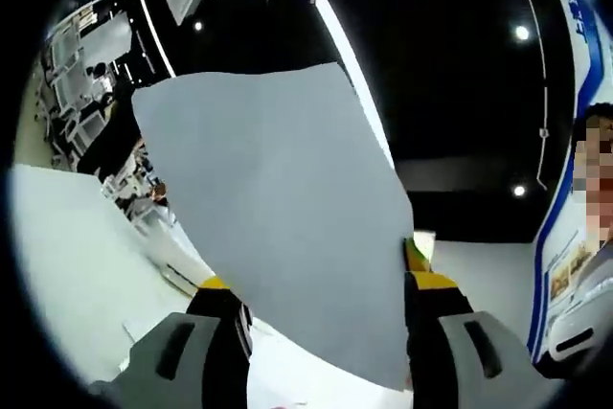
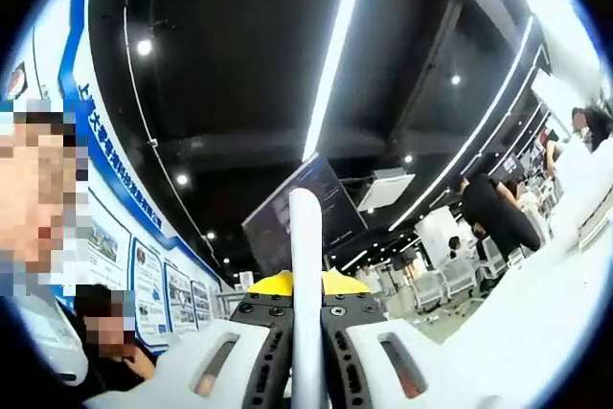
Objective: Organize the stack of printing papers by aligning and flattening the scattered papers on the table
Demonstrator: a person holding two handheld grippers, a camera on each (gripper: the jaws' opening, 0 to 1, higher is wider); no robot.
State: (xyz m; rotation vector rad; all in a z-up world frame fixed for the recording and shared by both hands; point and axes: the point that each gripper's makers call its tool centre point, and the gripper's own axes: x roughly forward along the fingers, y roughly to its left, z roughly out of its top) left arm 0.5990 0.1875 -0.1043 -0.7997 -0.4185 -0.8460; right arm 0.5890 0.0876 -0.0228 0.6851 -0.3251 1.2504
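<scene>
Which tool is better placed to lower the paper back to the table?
Right tool: its jaws are shut on the white paper's edge. Left tool stands open around the sheet.

My left tongs [image 1: 316, 318] have pale grey moulded fingers, each with a dark oblong slot, over black inner blocks capped in yellow. My right tongs [image 2: 306, 332] show the same light grey slotted shells, with black plates studded with small screws and a yellow piece behind.
</scene>
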